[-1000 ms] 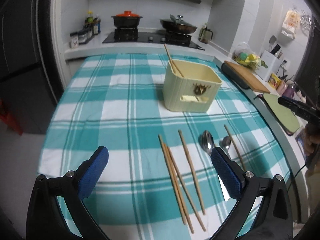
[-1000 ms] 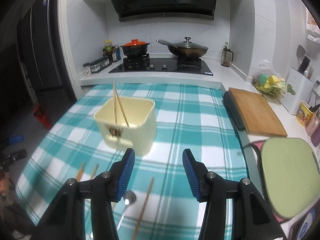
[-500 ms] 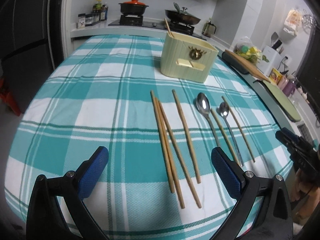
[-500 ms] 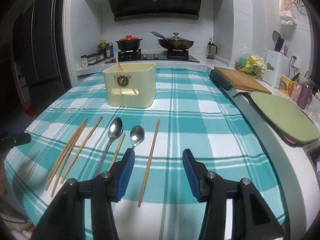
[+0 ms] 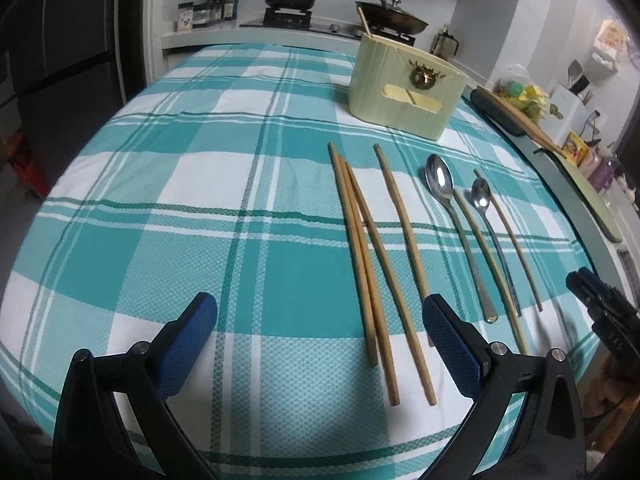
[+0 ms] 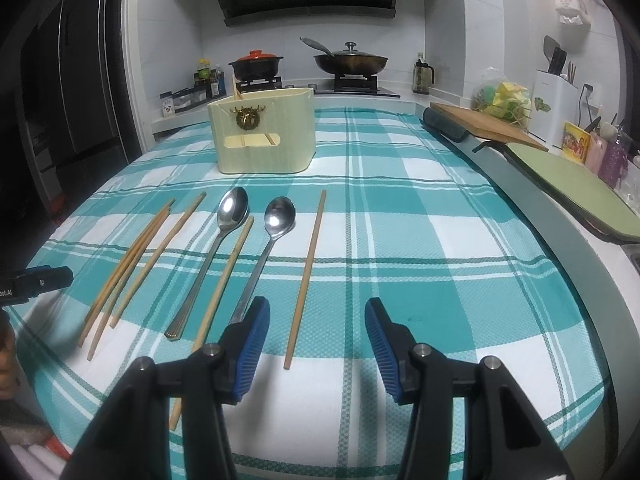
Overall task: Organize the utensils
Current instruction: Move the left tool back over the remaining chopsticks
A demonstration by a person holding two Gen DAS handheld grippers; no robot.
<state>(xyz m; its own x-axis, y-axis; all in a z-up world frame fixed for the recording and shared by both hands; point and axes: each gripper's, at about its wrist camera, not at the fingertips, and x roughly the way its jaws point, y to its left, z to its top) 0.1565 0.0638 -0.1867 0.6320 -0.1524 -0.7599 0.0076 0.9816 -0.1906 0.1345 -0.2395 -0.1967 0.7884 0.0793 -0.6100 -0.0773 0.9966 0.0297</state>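
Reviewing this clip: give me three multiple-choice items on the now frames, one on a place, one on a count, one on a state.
1. Where is the cream utensil holder?
A. behind the loose utensils
B. on the stove
C. on the cutting board

2. How many spoons lie on the checked cloth?
A. one
B. two
C. four

3. The right gripper is:
A. shut on a spoon
B. shut on a chopstick
C. open, holding nothing

Key: 1 A, it stands beyond the row; 2 B, large spoon and small spoon; 3 C, jaws apart.

You have five wooden chopsticks [image 6: 306, 276] and two steel spoons [image 6: 224, 240] lying flat before the cream holder [image 6: 264, 136].
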